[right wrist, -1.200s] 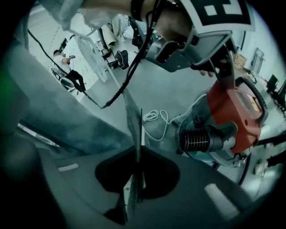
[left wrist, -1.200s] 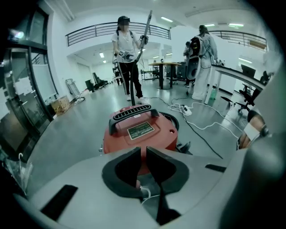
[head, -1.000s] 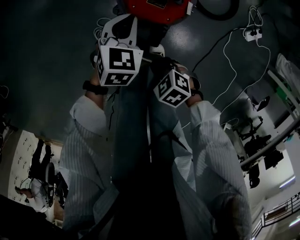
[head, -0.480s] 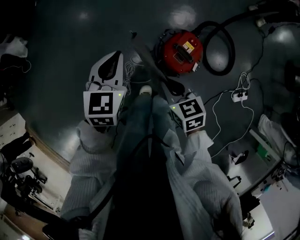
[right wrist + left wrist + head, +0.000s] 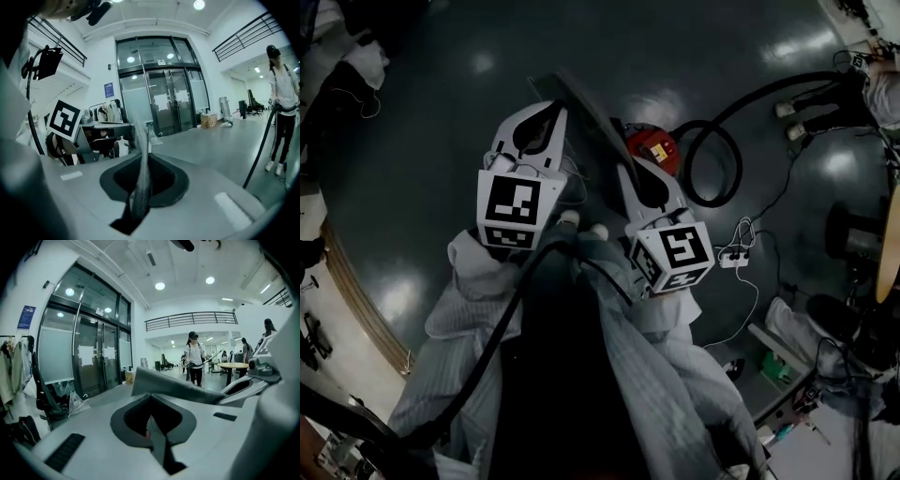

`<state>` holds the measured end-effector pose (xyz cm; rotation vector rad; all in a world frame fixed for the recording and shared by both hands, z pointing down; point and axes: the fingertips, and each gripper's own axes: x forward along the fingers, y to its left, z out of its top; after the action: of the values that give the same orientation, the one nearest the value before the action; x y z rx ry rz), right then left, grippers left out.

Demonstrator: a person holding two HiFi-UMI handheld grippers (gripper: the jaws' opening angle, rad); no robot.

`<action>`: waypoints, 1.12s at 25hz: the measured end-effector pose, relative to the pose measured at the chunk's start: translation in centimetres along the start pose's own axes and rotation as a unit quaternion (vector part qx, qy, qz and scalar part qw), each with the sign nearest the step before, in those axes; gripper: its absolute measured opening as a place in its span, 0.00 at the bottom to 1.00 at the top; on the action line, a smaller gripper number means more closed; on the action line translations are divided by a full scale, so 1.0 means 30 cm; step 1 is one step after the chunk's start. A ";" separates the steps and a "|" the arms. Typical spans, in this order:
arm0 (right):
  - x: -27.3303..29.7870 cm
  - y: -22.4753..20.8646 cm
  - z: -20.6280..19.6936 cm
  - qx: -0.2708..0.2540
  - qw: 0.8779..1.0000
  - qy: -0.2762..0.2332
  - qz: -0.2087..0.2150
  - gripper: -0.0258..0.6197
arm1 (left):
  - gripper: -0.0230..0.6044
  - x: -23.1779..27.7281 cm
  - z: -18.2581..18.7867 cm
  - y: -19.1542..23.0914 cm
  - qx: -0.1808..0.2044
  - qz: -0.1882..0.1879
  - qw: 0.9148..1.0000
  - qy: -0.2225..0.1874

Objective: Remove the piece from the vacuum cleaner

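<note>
A flat grey felt-like piece [image 5: 581, 112] sticks out of my right gripper [image 5: 622, 161], which is shut on its lower end. In the right gripper view the piece [image 5: 141, 173] runs edge-on between the jaws of the right gripper [image 5: 143, 152]. My left gripper [image 5: 551, 105] is alongside to the left, jaws shut with nothing in them. In the left gripper view the grey piece [image 5: 173, 386] crosses just beyond the left gripper [image 5: 150, 396]. The red vacuum cleaner [image 5: 654, 147] stands on the dark floor below, mostly hidden behind the right gripper.
A black hose [image 5: 712, 159] loops right of the vacuum, and a white power strip [image 5: 733, 255] with cable lies on the floor. Glass doors [image 5: 164, 103] stand ahead. A person [image 5: 193, 357] stands near a round table [image 5: 239, 365]. Another person [image 5: 281, 117] holds a black hose.
The head view has swung and risen. The red vacuum, close at the top edge a second ago, now looks small and far below. The grippers and the grey piece stand higher above it.
</note>
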<state>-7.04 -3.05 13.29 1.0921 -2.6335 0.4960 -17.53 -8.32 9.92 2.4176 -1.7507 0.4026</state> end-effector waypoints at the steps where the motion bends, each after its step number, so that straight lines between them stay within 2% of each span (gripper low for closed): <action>1: -0.005 0.015 0.020 -0.001 1.000 -0.005 0.002 0.08 | 0.04 -0.010 0.029 0.005 0.001 0.002 1.000 -0.008; 7: -0.014 0.056 0.079 0.003 1.000 -0.023 0.013 0.08 | 0.04 -0.041 0.121 -0.001 0.009 0.003 0.999 -0.031; 13: -0.015 0.048 0.102 -0.017 0.999 -0.029 0.012 0.08 | 0.04 -0.056 0.130 -0.019 0.013 0.004 0.999 -0.036; 28: -0.067 0.021 0.124 0.000 0.999 -0.043 -0.005 0.08 | 0.04 -0.030 0.164 -0.088 0.029 -0.024 0.999 -0.036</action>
<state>-6.46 -2.84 9.06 1.1511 -2.6998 0.4554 -14.61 -7.91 5.09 2.5392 -1.7295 0.3715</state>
